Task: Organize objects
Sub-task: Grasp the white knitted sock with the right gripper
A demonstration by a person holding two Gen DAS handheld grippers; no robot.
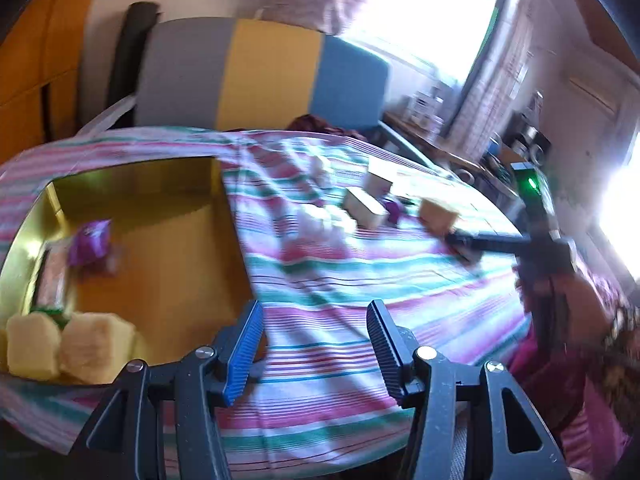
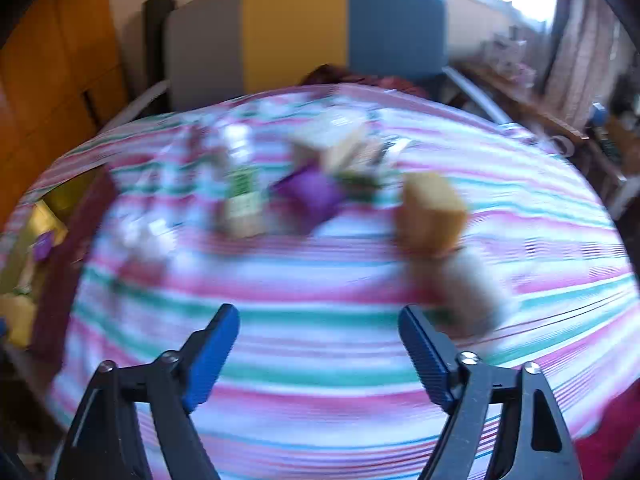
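A gold open box [image 1: 172, 272] lies on the striped cloth at the left. It holds a purple packet [image 1: 90, 242] and two pale yellow blocks [image 1: 96, 344] in its near corner. My left gripper [image 1: 315, 312] hangs open over the cloth just right of the box, nothing between its pads. Loose on the cloth are boxy blocks [image 1: 366, 208], a white crumpled thing [image 1: 320, 226] and a tan block [image 1: 438, 214]. In the blurred right wrist view, my right gripper [image 2: 318, 314] stands wide open and empty, short of the tan block [image 2: 432, 212], a purple packet [image 2: 312, 194] and a green-and-white box [image 2: 242, 204].
A grey, yellow and blue padded panel [image 1: 268, 76] stands behind the cloth. A cluttered wooden shelf [image 1: 452, 148] runs under a bright window at the right. A person's hand [image 1: 576, 304] carries the right gripper's body [image 1: 532, 216]. The gold box's edge [image 2: 48, 216] shows at far left.
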